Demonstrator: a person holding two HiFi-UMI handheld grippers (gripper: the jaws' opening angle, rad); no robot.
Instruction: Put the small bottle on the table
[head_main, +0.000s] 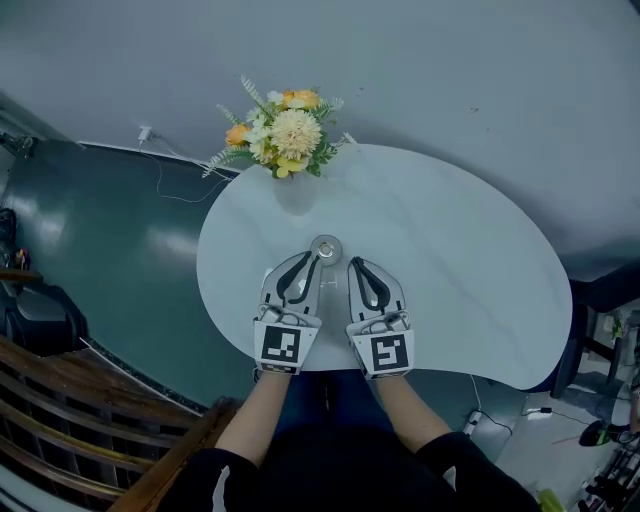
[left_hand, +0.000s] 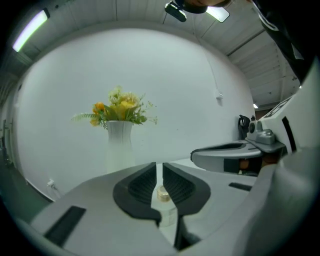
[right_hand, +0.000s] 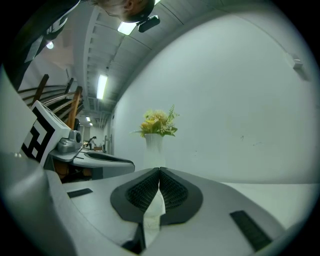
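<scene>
The small clear bottle (left_hand: 164, 196) with a gold cap stands on the white table (head_main: 450, 260), in the narrow gap between the dark pads of my left gripper (left_hand: 159, 172). From the head view the bottle (head_main: 325, 249) shows as a round top at the tip of the left gripper (head_main: 316, 258), whose jaws stand close around it. My right gripper (head_main: 352, 262) rests beside it on the table, a little apart. In its own view the right gripper (right_hand: 159, 172) is shut with nothing between its pads.
A white vase (head_main: 296, 192) of yellow and white flowers (head_main: 285, 130) stands at the table's far edge, straight ahead of both grippers. The near table edge lies under the grippers' marker cubes. A cable (head_main: 170, 175) trails on the dark floor at left, by wooden railings (head_main: 90, 420).
</scene>
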